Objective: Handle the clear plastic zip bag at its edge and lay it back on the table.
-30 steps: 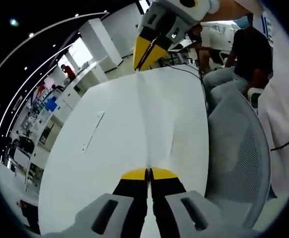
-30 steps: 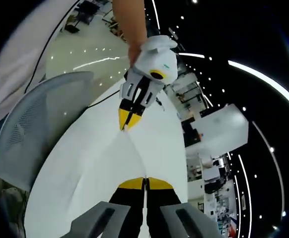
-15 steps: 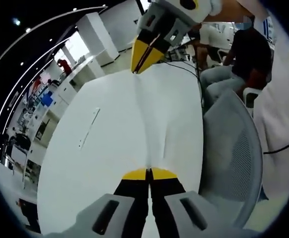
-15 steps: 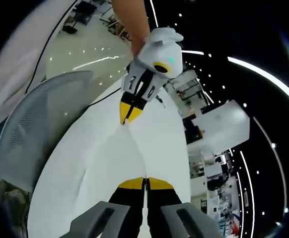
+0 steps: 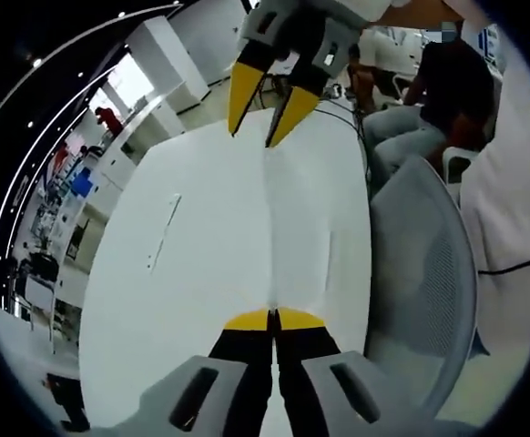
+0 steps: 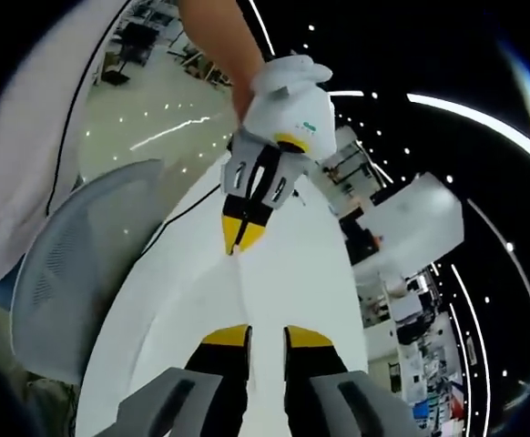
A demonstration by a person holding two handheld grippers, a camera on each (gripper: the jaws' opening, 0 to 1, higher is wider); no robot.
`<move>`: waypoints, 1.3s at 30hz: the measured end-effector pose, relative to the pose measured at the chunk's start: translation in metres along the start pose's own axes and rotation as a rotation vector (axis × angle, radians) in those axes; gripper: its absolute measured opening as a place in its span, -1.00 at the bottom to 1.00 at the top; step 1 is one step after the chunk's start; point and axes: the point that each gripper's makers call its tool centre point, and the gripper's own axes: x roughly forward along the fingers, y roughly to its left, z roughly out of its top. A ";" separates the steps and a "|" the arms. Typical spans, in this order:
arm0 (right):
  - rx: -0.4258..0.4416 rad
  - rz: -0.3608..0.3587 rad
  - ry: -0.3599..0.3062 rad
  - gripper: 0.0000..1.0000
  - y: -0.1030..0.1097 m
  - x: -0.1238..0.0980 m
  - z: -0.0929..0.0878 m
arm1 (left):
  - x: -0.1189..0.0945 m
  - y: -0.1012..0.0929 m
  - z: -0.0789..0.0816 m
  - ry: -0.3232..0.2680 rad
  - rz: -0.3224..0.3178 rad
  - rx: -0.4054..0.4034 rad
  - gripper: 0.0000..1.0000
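The clear plastic zip bag [image 5: 288, 237] is hard to make out against the white table [image 5: 192, 273]; a faint crease runs along it. My left gripper [image 5: 272, 319] is shut on the bag's near edge. In the right gripper view the left gripper [image 6: 238, 241] comes down from the top, its yellow tips pinched on the bag [image 6: 247, 291]. My right gripper [image 6: 267, 337] stands open with nothing between its jaws. In the left gripper view the right gripper [image 5: 252, 135] hangs above the bag's far end, tips spread apart.
A grey mesh chair [image 5: 424, 273] stands by the table's edge, also in the right gripper view as the chair [image 6: 74, 264]. A seated person [image 5: 447, 82] is behind it. A black cable [image 5: 338, 116] crosses the far table end. A thin strip [image 5: 163, 235] lies on the table.
My right gripper has opened and let go of the bag's far edge. The left gripper stays shut on its edge. Both views shifted slightly.
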 end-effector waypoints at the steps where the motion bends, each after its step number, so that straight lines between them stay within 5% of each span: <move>1: 0.013 0.007 -0.010 -0.77 0.001 0.001 0.003 | 0.000 0.000 0.001 0.001 -0.001 0.002 -1.00; 8: 0.085 0.055 -0.048 -0.74 0.010 0.022 0.025 | 0.000 -0.002 0.004 0.018 -0.011 0.025 -1.00; 19: 0.191 0.116 -0.044 -0.80 0.020 0.061 0.033 | 0.000 0.001 0.004 0.037 -0.032 0.019 -1.00; 39: 0.237 0.172 -0.038 -0.98 0.022 0.078 0.037 | 0.002 0.005 0.001 0.055 -0.065 -0.001 -1.00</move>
